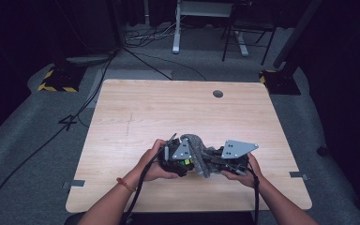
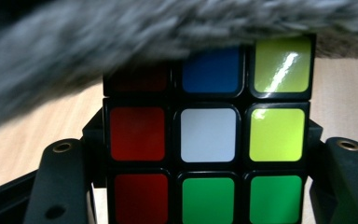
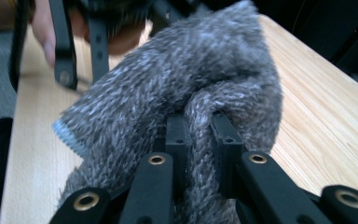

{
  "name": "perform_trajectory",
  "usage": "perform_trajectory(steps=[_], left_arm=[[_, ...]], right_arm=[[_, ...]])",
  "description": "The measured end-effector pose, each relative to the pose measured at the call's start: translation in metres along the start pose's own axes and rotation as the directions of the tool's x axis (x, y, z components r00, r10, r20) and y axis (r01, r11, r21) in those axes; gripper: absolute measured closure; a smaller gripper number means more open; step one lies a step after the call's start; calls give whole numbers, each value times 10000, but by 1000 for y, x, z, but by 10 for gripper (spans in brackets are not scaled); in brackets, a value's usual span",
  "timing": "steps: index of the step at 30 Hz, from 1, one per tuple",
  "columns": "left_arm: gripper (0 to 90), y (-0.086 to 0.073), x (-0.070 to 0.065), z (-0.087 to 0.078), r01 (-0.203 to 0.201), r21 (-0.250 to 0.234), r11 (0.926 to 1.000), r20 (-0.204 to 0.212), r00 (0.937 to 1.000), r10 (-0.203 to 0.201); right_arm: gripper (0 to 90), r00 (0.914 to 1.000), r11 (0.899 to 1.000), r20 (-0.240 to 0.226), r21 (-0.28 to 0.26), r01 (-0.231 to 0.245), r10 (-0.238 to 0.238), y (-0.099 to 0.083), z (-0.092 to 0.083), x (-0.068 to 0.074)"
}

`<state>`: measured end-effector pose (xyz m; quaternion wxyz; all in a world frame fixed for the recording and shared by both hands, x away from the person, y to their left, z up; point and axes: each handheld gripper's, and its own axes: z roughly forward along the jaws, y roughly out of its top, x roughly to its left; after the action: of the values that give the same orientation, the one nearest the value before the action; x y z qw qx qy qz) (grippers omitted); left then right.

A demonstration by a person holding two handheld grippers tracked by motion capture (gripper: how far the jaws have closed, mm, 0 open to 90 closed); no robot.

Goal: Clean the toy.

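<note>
— Left gripper view: left gripper (image 2: 208, 186) clamped on puzzle cube (image 2: 208, 135), above table (image 1: 136, 108)'s near edge?
— Confirmed. Right gripper (image 3: 199, 135) pinched tight on grey cloth (image 3: 177, 79), draped over cube.

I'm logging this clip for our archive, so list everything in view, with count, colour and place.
puzzle cube: one, black with red, white, blue, green and yellow-green stickers, clamped between the left gripper's jaws.
cloth: one, grey and fuzzy, pinched by the right gripper and draped over the cube's top.
table: one, light wood, with a round hole near its far edge.
desk frame: one, white, on the floor beyond the table.
cables: several, black, on the grey floor.
left gripper: one, black, shut on the cube.
right gripper: one, black, shut on the cloth.
hands: two, holding the grippers at the table's near edge.
</note>
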<state>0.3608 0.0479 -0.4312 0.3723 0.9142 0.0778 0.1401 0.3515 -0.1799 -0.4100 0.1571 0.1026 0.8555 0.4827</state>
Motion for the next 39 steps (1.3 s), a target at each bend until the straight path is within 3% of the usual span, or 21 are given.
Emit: perform_trajectory(steps=[6, 9, 12, 19, 22, 25, 29, 32, 35, 37, 39], left_arm=[[331, 4, -4, 6, -71, 3, 10000, 306, 9995, 71], [331, 5, -5, 2, -115, -153, 9998, 255, 9996, 119], [331, 6, -3, -6, -51, -488, 9988, 228, 9997, 62], [331, 4, 5, -25, 197, -1119, 9935, -91, 9997, -208], [331, 2, 6, -25, 157, -949, 9954, -327, 9993, -189], [331, 1, 7, -22, 194, -849, 9962, -255, 9994, -216], [332, 0, 5, -15, 18, -213, 9998, -385, 9993, -26], [332, 1, 3, -7, -23, -53, 10000, -205, 9998, 22], [331, 2, 0, -1, -57, 69, 10000, -93, 9999, 58], [331, 2, -1, 1, -65, 99, 9999, 10, 10000, 65], [331, 3, -3, 7, -19, 196, 9998, -27, 10000, 20]], right_arm=[[800, 9994, 9999, 326, 128, -69, 65, -1, 0, -4], [801, 9979, 9983, 442, 307, -496, 482, -5, 2, -12], [801, 9951, 9947, 351, 423, -942, 927, -12, 3, -21], [801, 9942, 9907, 75, 828, -1079, 1077, -18, 10, -22], [801, 9958, 9928, 24, 774, -915, 916, -16, 11, -19], [801, 9971, 9951, 183, 651, -748, 738, -11, 7, -15], [801, 9982, 9971, 466, 655, -399, 369, -8, 3, -11], [801, 9986, 9983, 236, 343, -472, 464, -5, 0, -10], [801, 9999, 9999, 100, 157, -29, 28, -1, -1, -2], [800, 9998, 9998, -208, -184, -4, 0, 1, -3, 1], [800, 9999, 9999, -139, -130, 67, -69, 4, -3, 2]])
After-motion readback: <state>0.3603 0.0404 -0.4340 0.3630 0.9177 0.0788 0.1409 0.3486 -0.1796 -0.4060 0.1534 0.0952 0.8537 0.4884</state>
